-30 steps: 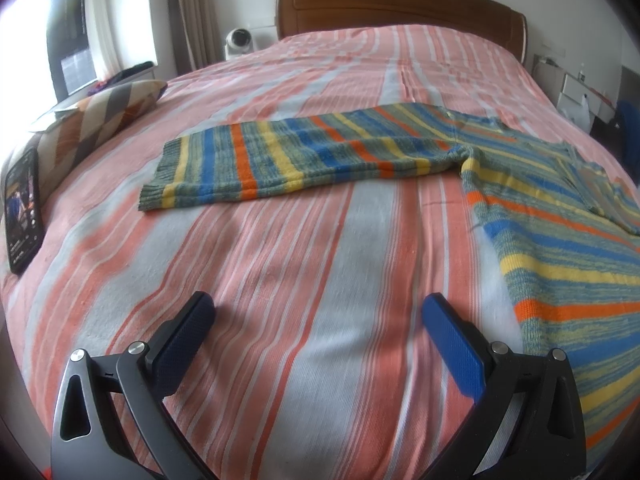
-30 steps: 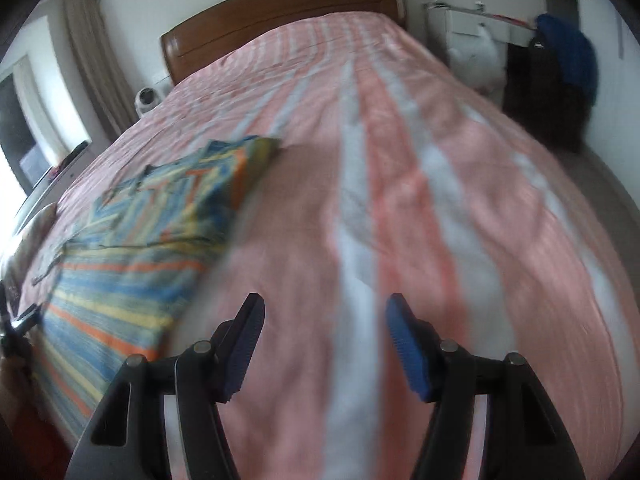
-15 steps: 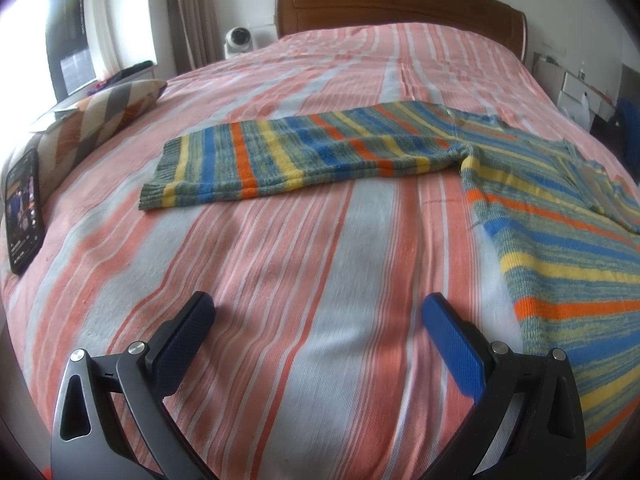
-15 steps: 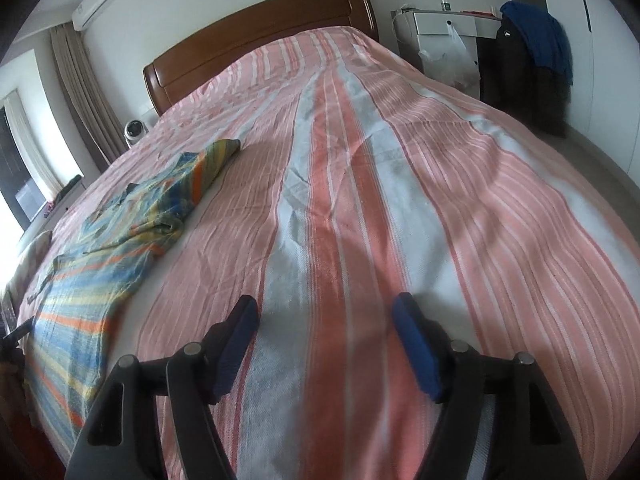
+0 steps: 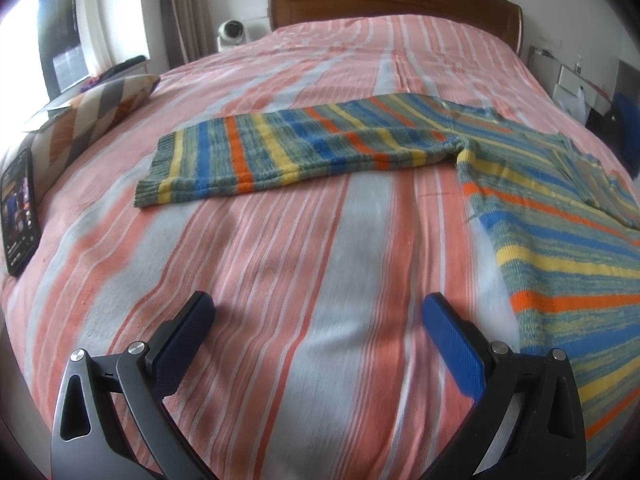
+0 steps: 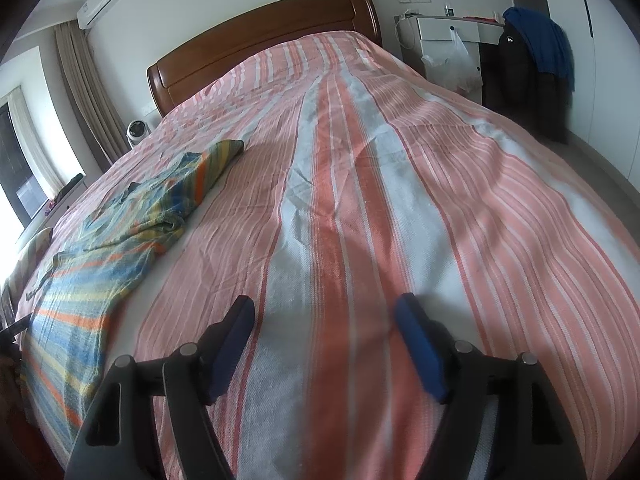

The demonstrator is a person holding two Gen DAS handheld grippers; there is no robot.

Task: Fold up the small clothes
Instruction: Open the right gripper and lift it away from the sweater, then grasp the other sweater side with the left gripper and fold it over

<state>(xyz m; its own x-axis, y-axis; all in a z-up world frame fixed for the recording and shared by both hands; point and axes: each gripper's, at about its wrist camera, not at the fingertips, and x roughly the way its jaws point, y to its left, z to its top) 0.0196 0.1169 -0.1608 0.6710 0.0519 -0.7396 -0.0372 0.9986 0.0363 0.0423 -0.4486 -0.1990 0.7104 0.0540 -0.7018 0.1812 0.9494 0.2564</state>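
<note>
A striped knit sweater (image 5: pixel 552 216) in blue, yellow, orange and grey-green lies flat on the bed, its body at the right and one sleeve (image 5: pixel 280 156) stretched out to the left. My left gripper (image 5: pixel 318 312) is open and empty, above the bedspread in front of the sleeve. In the right wrist view the sweater (image 6: pixel 100 248) lies at the left, its other sleeve (image 6: pixel 216 160) folded in over the body. My right gripper (image 6: pixel 326 312) is open and empty over bare bedspread to the right of the sweater.
The bed has a pink and white striped cover (image 5: pixel 304 264) and a wooden headboard (image 5: pixel 392 0). A phone (image 5: pixel 18 208) and a patterned cushion (image 5: pixel 96 108) lie at the left edge. A nightstand (image 6: pixel 448 32) and hanging dark clothes (image 6: pixel 528 60) stand to the right of the bed.
My right gripper has swung away from the sweater to the right and now faces bare bedspread. My left gripper has barely moved.
</note>
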